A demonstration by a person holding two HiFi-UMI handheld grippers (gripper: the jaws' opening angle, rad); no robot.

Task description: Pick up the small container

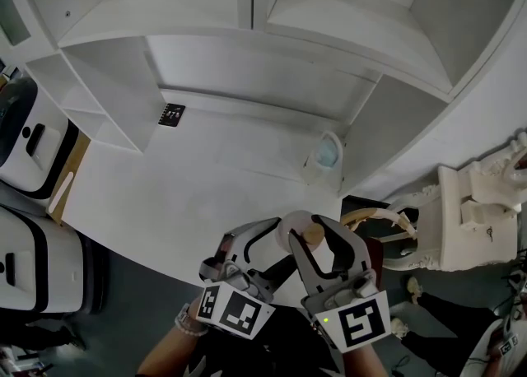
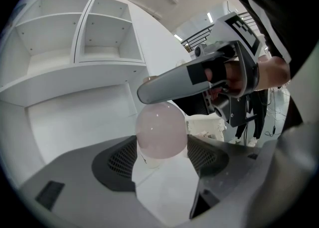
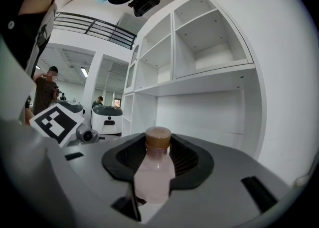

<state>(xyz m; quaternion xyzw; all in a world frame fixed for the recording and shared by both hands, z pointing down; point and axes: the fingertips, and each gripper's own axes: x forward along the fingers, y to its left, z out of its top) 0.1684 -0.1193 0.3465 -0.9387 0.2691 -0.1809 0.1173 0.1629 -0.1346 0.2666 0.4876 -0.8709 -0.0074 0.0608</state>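
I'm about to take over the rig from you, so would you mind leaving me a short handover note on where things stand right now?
Left tool: closed on the rounded base end of the small container.
Right tool: closed on its body, brown cap toward the tool's tips.
Container: held between both tools, apparently off the white desk, near its front edge.
Done: the pickup looks complete.
Left: just keep both grips steady.
The bluish cup at the back of the desk is untouched.
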